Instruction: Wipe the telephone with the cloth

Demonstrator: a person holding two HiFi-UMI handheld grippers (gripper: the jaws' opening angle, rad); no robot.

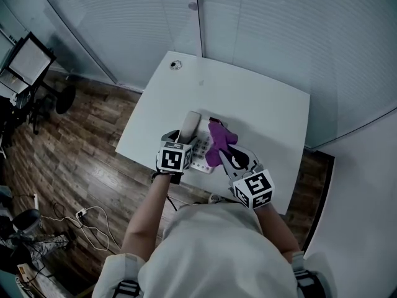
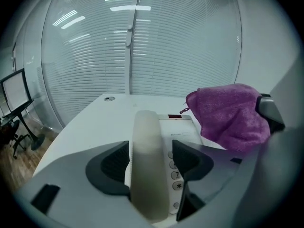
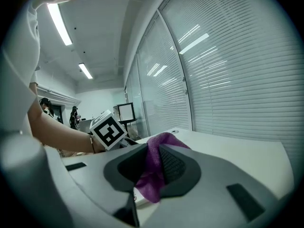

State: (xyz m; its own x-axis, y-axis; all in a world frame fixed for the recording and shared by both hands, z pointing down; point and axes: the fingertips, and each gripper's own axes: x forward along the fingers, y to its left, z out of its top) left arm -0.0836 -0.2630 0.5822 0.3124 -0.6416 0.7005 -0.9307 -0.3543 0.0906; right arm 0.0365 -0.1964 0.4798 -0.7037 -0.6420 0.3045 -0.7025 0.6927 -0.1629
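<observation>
Cloth [image 3: 151, 186]: soft, limp. Your right gripper [image 3: 153, 152] clamps one fold, over the telephone [image 1: 201, 153] by the table's [image 1: 267, 110] near edge. Your left gripper [image 2: 151, 150] gapes astride the hard, likely slick handset [image 2: 146, 127]; brace it mid-length.

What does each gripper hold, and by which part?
Right gripper: the purple cloth, pinched at a bunched fold. Left gripper: nothing; its open jaws straddle the telephone handset.

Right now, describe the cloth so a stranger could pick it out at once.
Find the white table by the glass wall; a pale telephone sits near its front edge. Over its right side is the cloth, pinched in the right gripper. It is the only purple, fuzzy thing among white and grey.
</observation>
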